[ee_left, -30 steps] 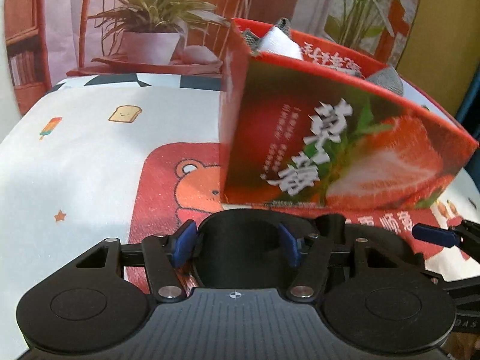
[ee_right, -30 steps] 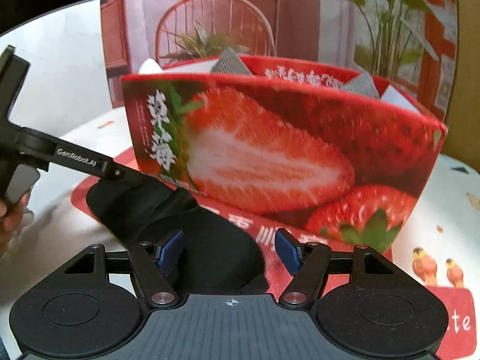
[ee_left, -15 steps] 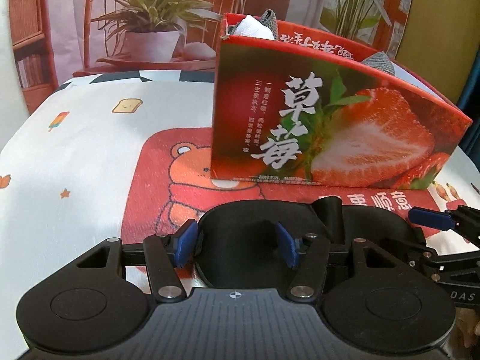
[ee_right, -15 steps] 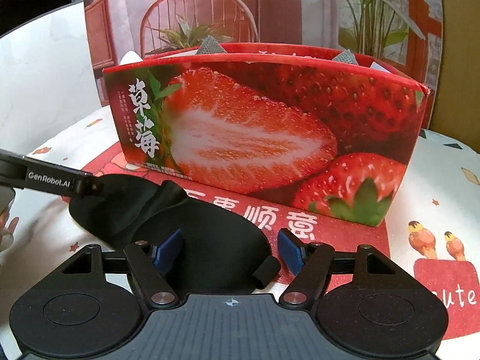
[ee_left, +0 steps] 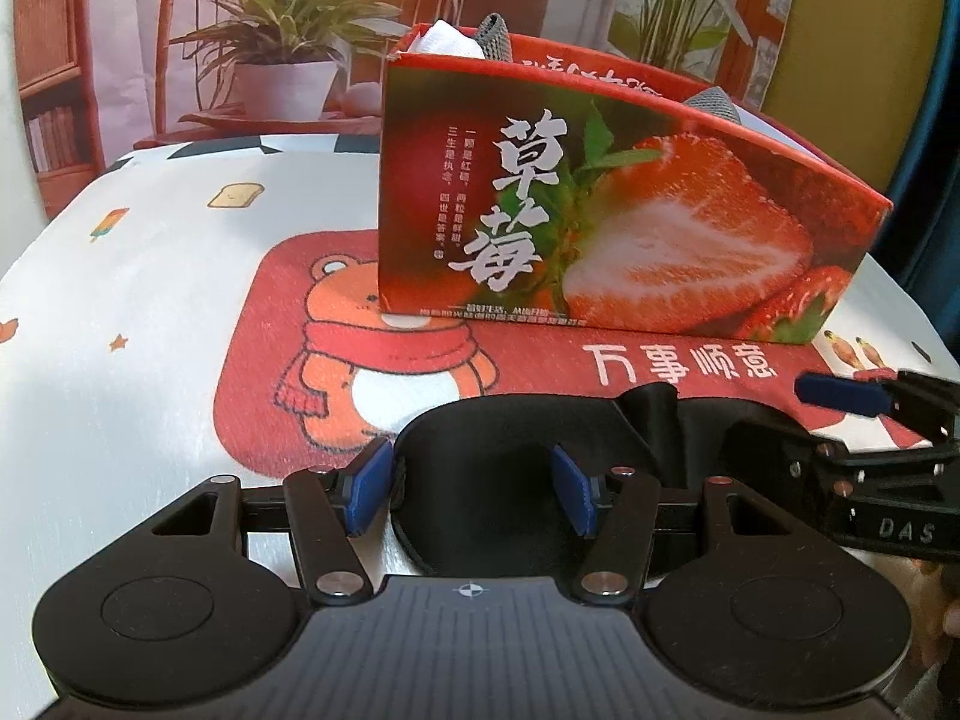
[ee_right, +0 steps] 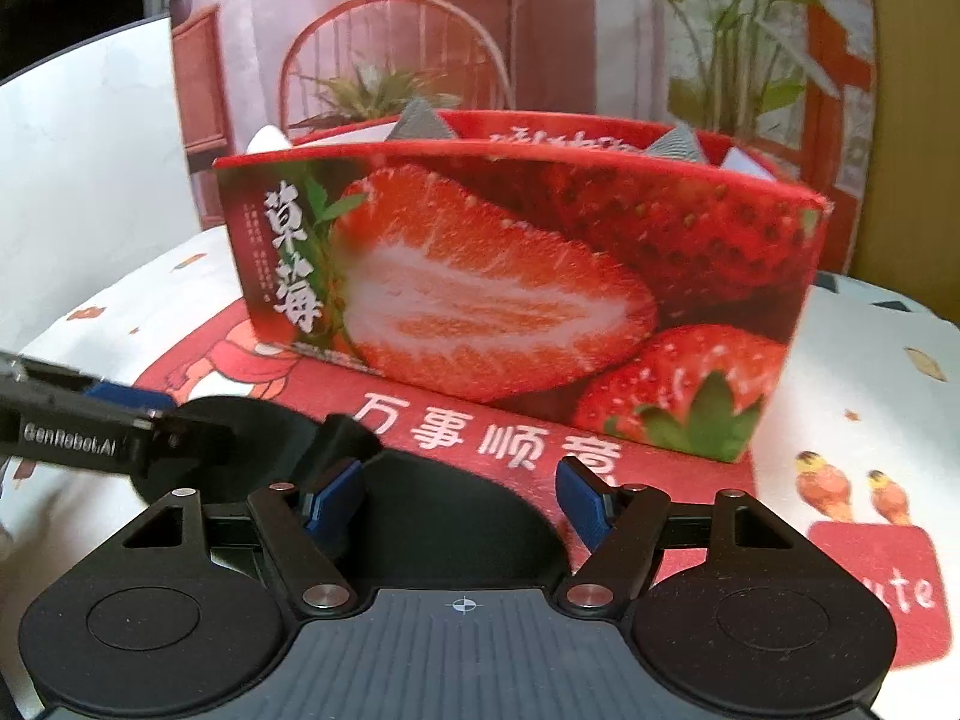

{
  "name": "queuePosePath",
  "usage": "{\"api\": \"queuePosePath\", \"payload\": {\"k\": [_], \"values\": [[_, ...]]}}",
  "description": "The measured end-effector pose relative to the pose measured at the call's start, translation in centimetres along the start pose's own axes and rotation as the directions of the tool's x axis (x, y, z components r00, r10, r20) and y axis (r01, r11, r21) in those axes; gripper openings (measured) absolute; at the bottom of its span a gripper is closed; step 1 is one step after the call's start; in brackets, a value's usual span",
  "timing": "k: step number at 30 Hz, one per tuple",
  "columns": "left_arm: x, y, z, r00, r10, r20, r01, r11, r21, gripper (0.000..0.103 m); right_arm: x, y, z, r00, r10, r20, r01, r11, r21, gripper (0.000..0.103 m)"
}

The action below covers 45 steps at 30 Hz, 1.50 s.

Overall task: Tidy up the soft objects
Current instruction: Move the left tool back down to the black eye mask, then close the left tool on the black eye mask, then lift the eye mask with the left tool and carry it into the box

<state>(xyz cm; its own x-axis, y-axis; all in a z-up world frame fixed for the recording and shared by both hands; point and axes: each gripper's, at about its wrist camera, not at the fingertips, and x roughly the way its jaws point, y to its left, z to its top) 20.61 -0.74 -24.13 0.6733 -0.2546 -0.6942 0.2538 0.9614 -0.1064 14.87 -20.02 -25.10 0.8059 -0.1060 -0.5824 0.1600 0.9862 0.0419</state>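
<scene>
A black soft eye mask (ee_left: pixel 498 480) lies flat on the red mat in front of the strawberry box (ee_left: pixel 600 210). My left gripper (ee_left: pixel 471 489) is open with its blue pads on either side of the mask's left lobe. My right gripper (ee_right: pixel 459 501) is open over the right lobe (ee_right: pixel 456 516). The box (ee_right: pixel 510 288) holds grey and white cloths (ee_left: pixel 474 42) that poke above its rim. The right gripper shows at the right of the left wrist view (ee_left: pixel 852 414), and the left gripper at the left of the right wrist view (ee_right: pixel 90 426).
A red mat (ee_left: pixel 252 372) with a bear print lies on a white patterned tablecloth (ee_left: pixel 120 300). A printed backdrop with a potted plant (ee_left: pixel 282 36) stands behind the table. The table edge curves away on the left and right.
Both grippers have drawn back from the box and come down, so the mask now lies flat on the mat between the open pads. The box looks farther away.
</scene>
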Motion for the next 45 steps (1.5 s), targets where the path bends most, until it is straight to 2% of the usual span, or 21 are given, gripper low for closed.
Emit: {"api": "queuePosePath", "payload": {"k": [6,11,14,19,27,32,33,36,37,40,45], "values": [[-0.2,-0.2,-0.1,1.0,0.002,-0.009,-0.002,1.0,-0.002,0.061,-1.0,0.0,-0.8,0.996,-0.023,-0.081,0.027,0.998,0.048,0.071],[-0.4,0.2,-0.2,1.0,-0.011,-0.009,0.011,1.0,-0.013,0.063,-2.1,-1.1,-1.7,0.995,-0.017,-0.101,0.03,0.992,0.123,0.072],[-0.5,0.3,-0.3,0.999,-0.031,-0.011,0.031,0.999,-0.026,0.067,-2.1,-1.6,-2.0,0.994,-0.01,-0.109,0.029,0.984,0.174,0.072],[-0.6,-0.2,-0.6,0.998,-0.065,-0.018,0.064,0.998,-0.024,0.077,-1.8,-1.0,-1.9,0.994,0.008,-0.106,0.008,0.988,0.152,0.073],[-0.6,-0.4,-0.6,0.996,-0.086,-0.023,0.085,0.996,-0.022,0.078,-1.5,-0.5,-1.6,0.995,0.031,-0.095,-0.017,0.989,0.147,0.069],[-0.8,-0.6,-0.7,0.995,-0.095,-0.02,0.094,0.995,-0.026,0.067,-1.6,-0.7,-1.4,0.995,0.053,-0.087,-0.037,0.983,0.181,0.065],[-0.8,-0.5,-0.7,0.994,-0.104,-0.02,0.103,0.994,-0.036,0.062,-1.7,-0.7,-1.4,0.995,0.057,-0.083,-0.041,0.982,0.184,0.063],[-0.9,0.2,-0.6,0.988,-0.15,-0.026,0.148,0.986,-0.079,0.037,-1.9,-0.7,-1.3,0.994,0.078,-0.074,-0.063,0.98,0.189,0.057],[-0.9,0.5,-0.6,0.985,-0.17,-0.028,0.167,0.981,-0.102,0.034,-1.9,-0.6,-1.3,0.994,0.088,-0.07,-0.073,0.98,0.187,0.054],[-1.1,0.9,-0.7,0.983,-0.181,-0.024,0.176,0.976,-0.124,0.028,-2.5,-0.2,-1.0,0.993,0.105,-0.047,-0.096,0.981,0.171,0.048],[-2.0,0.7,-0.6,0.979,-0.203,0.005,0.203,0.973,-0.113,0.025,-3.1,0.1,-0.7,0.99,0.137,-0.016,-0.133,0.977,0.168,0.036]]}}
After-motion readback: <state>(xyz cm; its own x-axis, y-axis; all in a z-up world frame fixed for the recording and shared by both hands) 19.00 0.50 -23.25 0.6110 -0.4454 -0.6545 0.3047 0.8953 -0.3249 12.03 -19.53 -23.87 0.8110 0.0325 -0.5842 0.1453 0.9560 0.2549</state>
